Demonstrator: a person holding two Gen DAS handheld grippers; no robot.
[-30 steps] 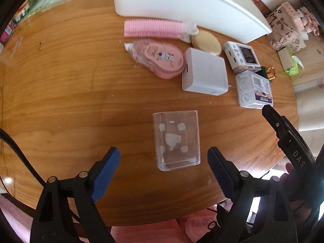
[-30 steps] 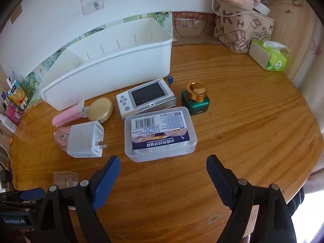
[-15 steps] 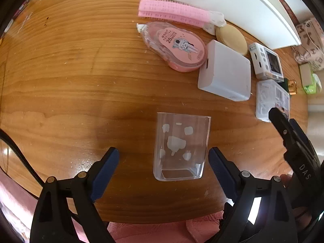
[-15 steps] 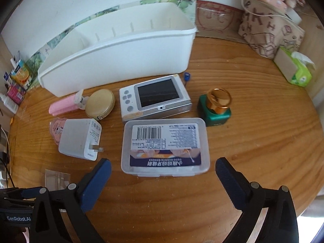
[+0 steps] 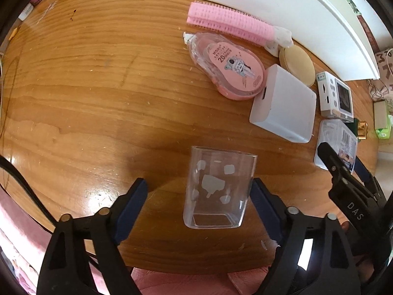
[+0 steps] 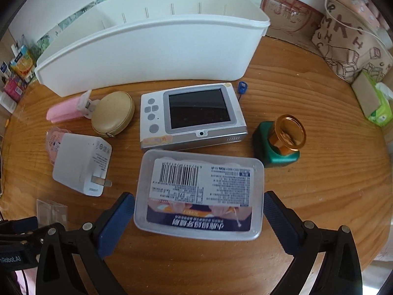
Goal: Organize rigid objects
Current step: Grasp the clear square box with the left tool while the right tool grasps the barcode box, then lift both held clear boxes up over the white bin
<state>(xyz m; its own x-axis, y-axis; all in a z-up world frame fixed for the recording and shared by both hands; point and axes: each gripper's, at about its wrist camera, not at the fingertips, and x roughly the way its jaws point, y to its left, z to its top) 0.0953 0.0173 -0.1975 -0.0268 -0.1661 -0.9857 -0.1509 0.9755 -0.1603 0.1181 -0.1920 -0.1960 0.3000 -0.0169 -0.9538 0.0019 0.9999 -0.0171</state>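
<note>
Barely started, by the look of it. The white organizer bin (image 6: 152,46) at top of the right wrist view shows nothing in the compartments I can see; everything is still out on the worktop (image 5: 86,86).

Left to sort, all in front of the bin: pink hair roller (image 5: 221,23), pink correction tape dispenser (image 5: 231,68), round tan compact (image 6: 113,116), white charger plug (image 6: 81,163), white handheld console (image 6: 191,115), green bottle with gold cap (image 6: 280,145), clear lidded box with barcode label (image 6: 201,191), clear square cup (image 5: 217,188).

Left tongs (image 5: 199,204): jaws closing, straddling the clear square cup lying on its side at lower centre. Right pad looks at or just off the cup wall, left pad clearly apart. No grip yet.

Right tongs (image 6: 196,218): fully wide, straddling the near end of the clear lidded box at lower centre. Pads just beside its short sides, not pressing. Nothing held.
</note>
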